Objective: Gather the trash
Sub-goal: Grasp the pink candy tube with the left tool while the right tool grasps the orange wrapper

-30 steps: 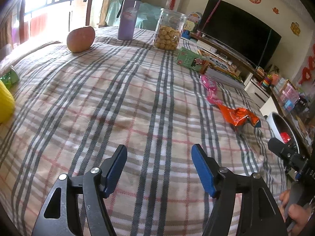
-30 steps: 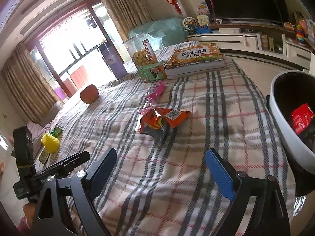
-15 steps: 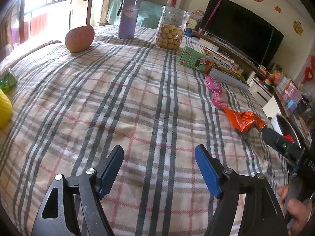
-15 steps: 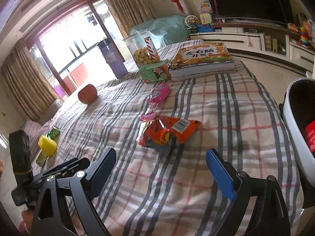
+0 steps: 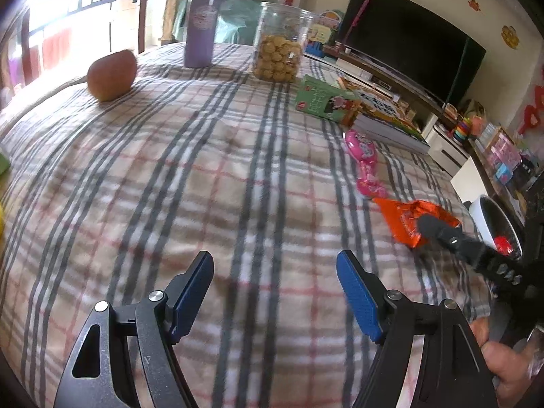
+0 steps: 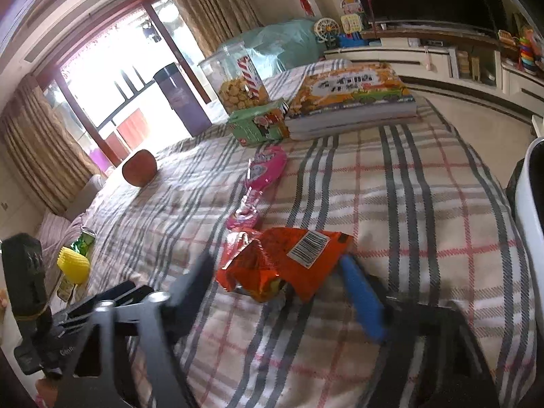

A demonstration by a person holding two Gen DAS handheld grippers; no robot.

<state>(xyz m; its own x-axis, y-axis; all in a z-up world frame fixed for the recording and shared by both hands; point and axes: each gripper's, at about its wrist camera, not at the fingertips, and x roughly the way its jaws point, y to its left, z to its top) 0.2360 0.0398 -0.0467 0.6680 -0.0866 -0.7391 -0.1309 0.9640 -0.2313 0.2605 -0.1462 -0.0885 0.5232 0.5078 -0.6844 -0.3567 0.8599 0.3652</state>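
Observation:
An orange snack wrapper (image 6: 285, 265) with a barcode lies crumpled on the plaid tablecloth; it also shows in the left wrist view (image 5: 414, 219). My right gripper (image 6: 278, 282) is open, its jaws on either side of the wrapper's near end, close to touching. A pink wrapper (image 6: 261, 176) lies just beyond it. The white-rimmed trash bin (image 6: 530, 197) stands off the table's right edge, with red trash inside in the left wrist view (image 5: 503, 243). My left gripper (image 5: 275, 282) is open and empty, low over bare cloth.
At the back stand a cookie jar (image 5: 278, 47), a purple bottle (image 5: 200, 23), an apple (image 5: 110, 74), a green box (image 6: 260, 125) and stacked books (image 6: 350, 102). A yellow object (image 6: 73, 267) and a green can (image 6: 83, 239) lie at the left edge.
My right gripper has moved forward and down until its open jaws flank the orange wrapper. My left gripper has shifted slightly and stays open.

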